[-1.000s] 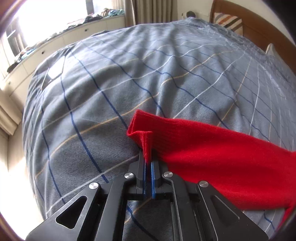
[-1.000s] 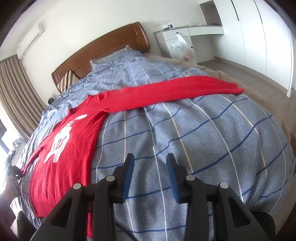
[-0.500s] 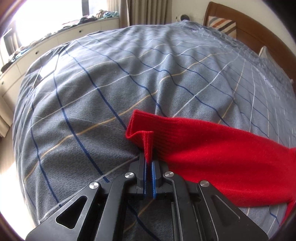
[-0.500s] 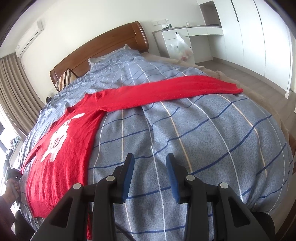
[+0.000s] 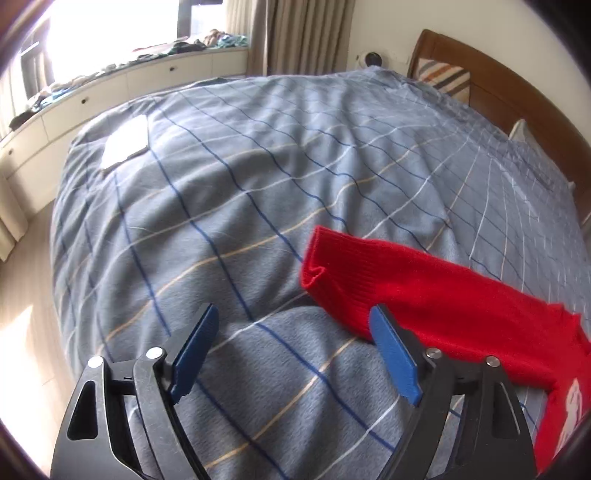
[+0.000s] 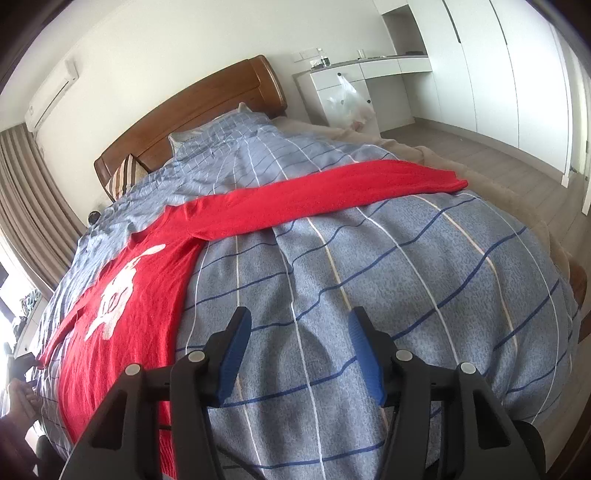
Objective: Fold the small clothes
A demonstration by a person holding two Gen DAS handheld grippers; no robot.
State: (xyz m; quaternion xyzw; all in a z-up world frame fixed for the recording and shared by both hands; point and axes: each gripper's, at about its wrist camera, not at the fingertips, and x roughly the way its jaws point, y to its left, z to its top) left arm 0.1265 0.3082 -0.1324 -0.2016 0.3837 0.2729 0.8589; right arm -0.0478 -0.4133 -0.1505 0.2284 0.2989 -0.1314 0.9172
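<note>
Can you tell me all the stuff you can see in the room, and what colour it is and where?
sweater: one, red with a white picture, spread flat on the bed, sleeves stretched out.
duvet: one, grey-blue with blue, white and tan lines, covering the bed.
headboard: one, brown wood, at the far end of the bed.
striped pillow: one, against the headboard.
curtains: beige, by the window.
window bench: one, white with drawers, clothes piled on top.
air conditioner: one, white, high on the wall.
wardrobe: white, along the far wall.
plastic bag: one, clear, hanging on the white desk.
left gripper: black with blue pads, jaws opening, nothing between them, beside the sleeve cuff.
right gripper: same colours, jaws opening over bare duvet.
</note>
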